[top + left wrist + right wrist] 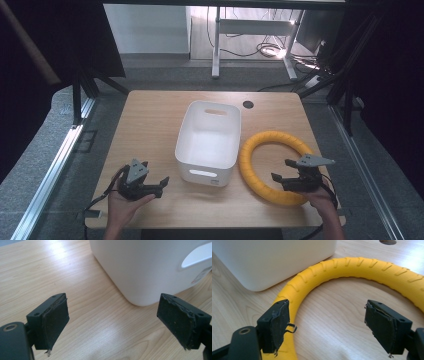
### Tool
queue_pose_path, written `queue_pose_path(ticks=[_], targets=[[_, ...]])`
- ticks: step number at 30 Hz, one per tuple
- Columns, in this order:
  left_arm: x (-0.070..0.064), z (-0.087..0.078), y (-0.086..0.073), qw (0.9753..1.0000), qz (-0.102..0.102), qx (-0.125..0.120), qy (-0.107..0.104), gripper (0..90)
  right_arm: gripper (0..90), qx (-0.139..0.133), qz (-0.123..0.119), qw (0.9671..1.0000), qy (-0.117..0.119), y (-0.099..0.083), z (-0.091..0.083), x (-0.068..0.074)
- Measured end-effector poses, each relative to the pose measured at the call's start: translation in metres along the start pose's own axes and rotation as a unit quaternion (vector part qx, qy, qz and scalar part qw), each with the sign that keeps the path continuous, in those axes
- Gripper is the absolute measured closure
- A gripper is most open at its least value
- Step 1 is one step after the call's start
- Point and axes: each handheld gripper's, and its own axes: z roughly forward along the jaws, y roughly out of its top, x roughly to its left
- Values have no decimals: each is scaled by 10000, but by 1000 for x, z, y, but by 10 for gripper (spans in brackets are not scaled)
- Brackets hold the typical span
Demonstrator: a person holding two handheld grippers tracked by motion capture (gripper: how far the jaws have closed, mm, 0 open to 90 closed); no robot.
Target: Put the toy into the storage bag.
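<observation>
A yellow ribbed ring point(260, 175) lies flat on the wooden table point(150, 125), right of a white plastic bin point(220, 112) that stands empty in the middle. My right gripper point(282, 170) hovers over the ring's near right part, open; in the right gripper view its midpoint point(327, 325) is over bare wood inside the ring point(362, 267), with the left jaw above the ring's band. My left gripper point(161, 184) is open near the table's front left, pointing at the bin's near corner point(140, 270), with nothing between its jaws point(113, 322).
A dark round grommet hole point(248, 104) sits in the table behind the bin. The bin has handle cut-outs on its near and far walls. Black frame legs and a desk with cables stand on the floor beyond the table.
</observation>
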Motion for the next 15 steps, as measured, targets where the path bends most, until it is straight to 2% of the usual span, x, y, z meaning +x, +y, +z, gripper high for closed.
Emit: queue_pose_path(ticks=[2,7,10,12,14,15], targets=[[1,3,1,10000,38,49,-53,105,215,12,2,10000,51,0,1,4],[0,11,-1,9994,242,230,-134,108,245,247,-199,9995,65,9,8,16],[1,13,0,9992,207,340,-98,131,251,517,-336,9977,287,19,8,25],[0,11,1,9993,115,328,-144,133,269,703,-413,9961,341,28,3,27],[-1,9,0,9993,73,327,-164,133,287,813,-449,9944,498,36,-3,28],[-2,9,0,9993,56,333,-155,134,293,959,-467,9923,635,41,-6,30]])
